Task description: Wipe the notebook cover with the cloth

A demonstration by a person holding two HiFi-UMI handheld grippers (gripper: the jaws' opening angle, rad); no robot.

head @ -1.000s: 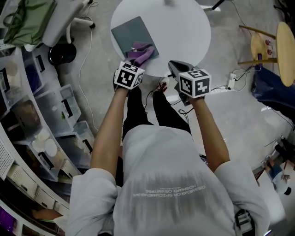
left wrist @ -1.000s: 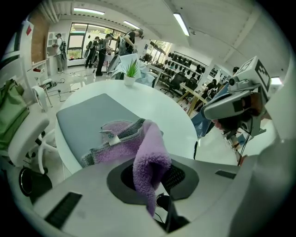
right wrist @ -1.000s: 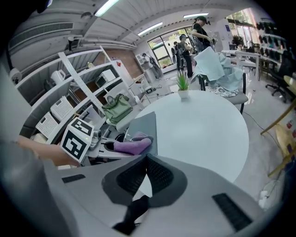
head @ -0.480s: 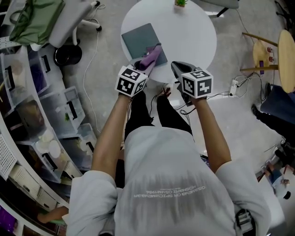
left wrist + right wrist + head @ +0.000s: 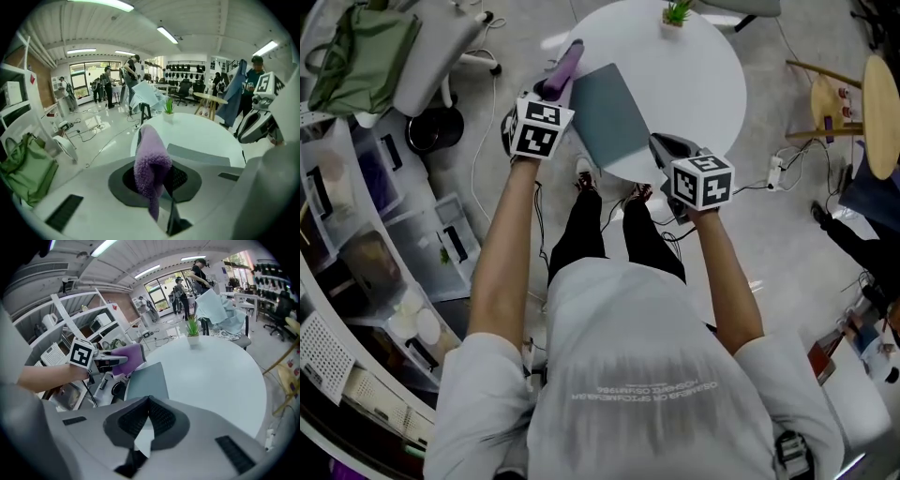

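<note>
A grey notebook (image 5: 609,112) lies flat near the left front of the round white table (image 5: 703,66). My left gripper (image 5: 555,89) is shut on a purple cloth (image 5: 566,62) and hovers just past the table's left edge, clear of the notebook. In the left gripper view the cloth (image 5: 151,168) sticks up between the jaws, with the notebook (image 5: 201,154) beyond it. My right gripper (image 5: 670,150) hangs over the table's front edge, to the right of the notebook, jaws together and holding nothing. The right gripper view shows the notebook (image 5: 147,380), the cloth (image 5: 129,359) and the left gripper (image 5: 110,361).
A small potted plant (image 5: 677,11) stands at the table's far side. A chair with a green bag (image 5: 366,47) is at the upper left. Shelves with bins (image 5: 384,272) line the left. A wooden stool (image 5: 848,94) and floor cables (image 5: 769,173) lie to the right.
My left gripper lifted the purple cloth off the notebook and carried it left, past the table's edge. The right gripper has stayed by the front edge.
</note>
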